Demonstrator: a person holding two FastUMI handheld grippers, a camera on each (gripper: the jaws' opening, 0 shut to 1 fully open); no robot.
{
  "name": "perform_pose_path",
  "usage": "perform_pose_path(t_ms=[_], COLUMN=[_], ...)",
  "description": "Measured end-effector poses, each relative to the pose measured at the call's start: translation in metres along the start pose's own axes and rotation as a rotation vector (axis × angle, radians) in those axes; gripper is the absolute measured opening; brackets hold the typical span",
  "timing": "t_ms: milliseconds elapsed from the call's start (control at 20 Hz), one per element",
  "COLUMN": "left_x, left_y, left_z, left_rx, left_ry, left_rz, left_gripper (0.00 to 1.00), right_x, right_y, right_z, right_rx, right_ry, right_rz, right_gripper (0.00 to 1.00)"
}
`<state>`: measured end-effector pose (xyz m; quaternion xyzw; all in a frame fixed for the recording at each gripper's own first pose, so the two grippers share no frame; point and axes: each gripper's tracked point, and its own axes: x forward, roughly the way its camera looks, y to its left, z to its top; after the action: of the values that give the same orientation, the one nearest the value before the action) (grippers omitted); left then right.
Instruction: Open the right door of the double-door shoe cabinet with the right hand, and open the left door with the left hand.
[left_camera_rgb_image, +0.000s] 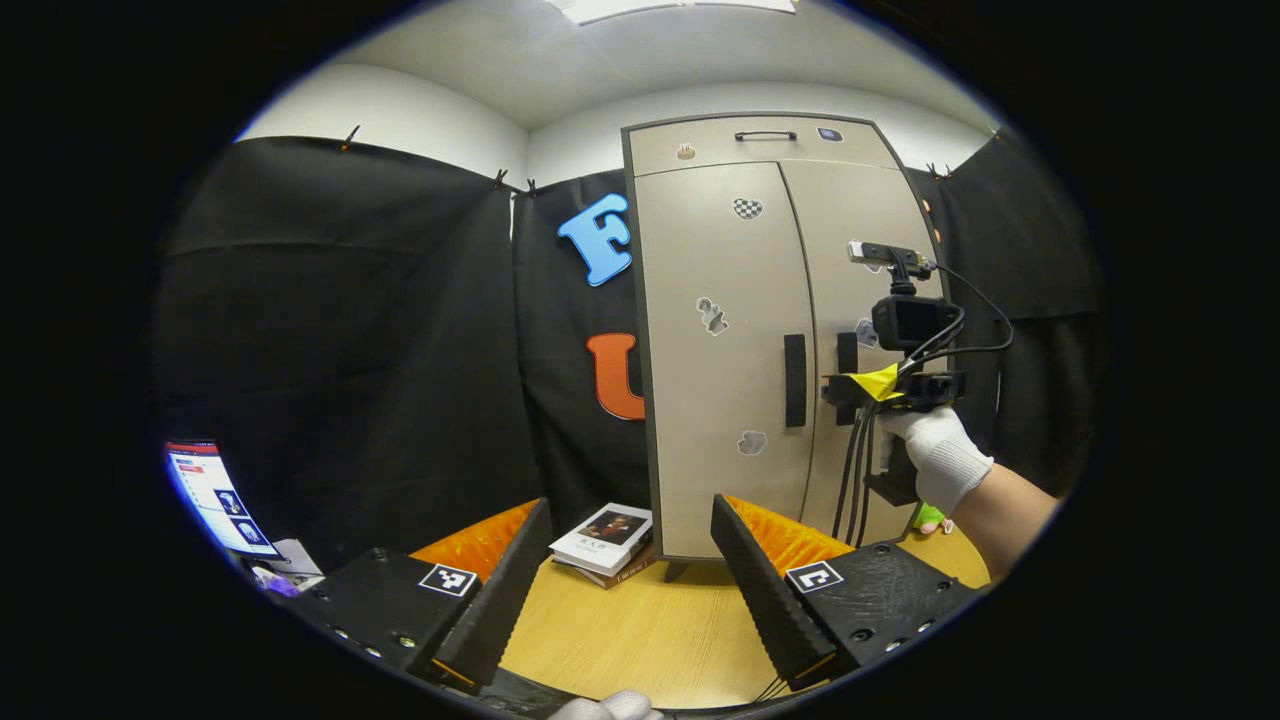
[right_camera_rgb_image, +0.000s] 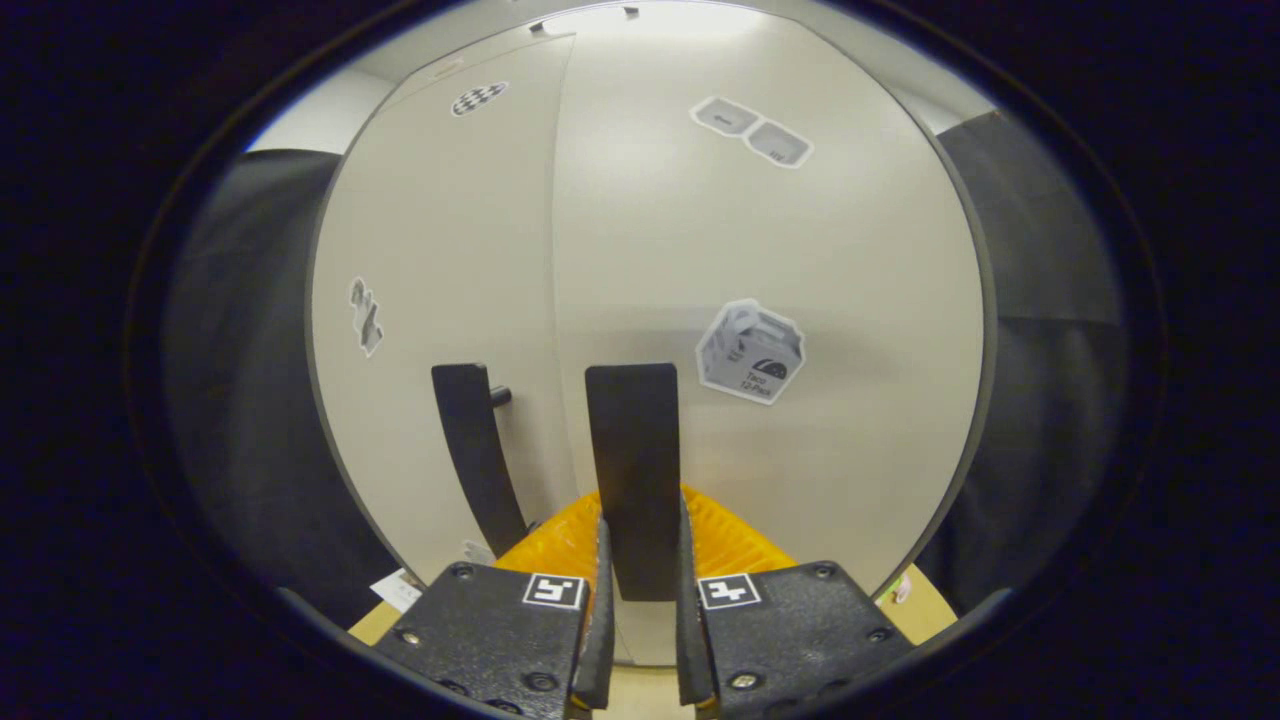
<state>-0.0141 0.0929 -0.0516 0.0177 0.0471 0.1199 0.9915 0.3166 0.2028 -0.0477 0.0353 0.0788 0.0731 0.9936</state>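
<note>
- The right tongs (right_camera_rgb_image: 640, 600) are clamping together on the right door's upright handle (right_camera_rgb_image: 632, 470), dead ahead.
- The left tongs (left_camera_rgb_image: 630, 580) are gaping apart, hanging back from the left handle (left_camera_rgb_image: 794, 380) above the surface (left_camera_rgb_image: 620, 630).

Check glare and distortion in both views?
Left gripper view: the fisheye bows the cabinet edges, the ceiling light clips white, and focus is sharp. Right gripper view: bright wash across the top of the right door, a soft shadow band beside the right handle.
</note>
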Motion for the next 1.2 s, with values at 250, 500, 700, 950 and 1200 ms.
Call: perform_pose_path(t_ms=[250, 500, 700, 950, 1200], left_x=[-0.009, -0.021, -0.031, -0.040, -0.041], left_y=[-0.001, 0.000, -0.001, -0.010, -0.038], left_z=[-0.006, -0.007, -0.005, -0.004, 0.000], left_rx=[-0.009, -0.013, -0.011, -0.013, -0.013], left_ry=[-0.001, -0.005, -0.020, -0.024, -0.038], left_rz=[-0.023, -0.052, -0.082, -0.136, -0.201], left_gripper=[0.96, 0.96, 0.96, 0.96, 0.96], right_x=[-0.034, -0.070, -0.104, -0.143, -0.178], right_y=[-0.006, -0.019, -0.040, -0.066, -0.102], right_z=[-0.005, -0.011, -0.013, -0.018, -0.021], right_rx=[-0.024, -0.005, 0.007, 0.036, 0.052], right_ry=[0.003, 0.004, 0.007, 0.013, 0.006], right_rz=[0.035, 0.031, 0.025, -0.008, -0.061], right_gripper=[0.27, 0.26, 0.26, 0.25, 0.21])
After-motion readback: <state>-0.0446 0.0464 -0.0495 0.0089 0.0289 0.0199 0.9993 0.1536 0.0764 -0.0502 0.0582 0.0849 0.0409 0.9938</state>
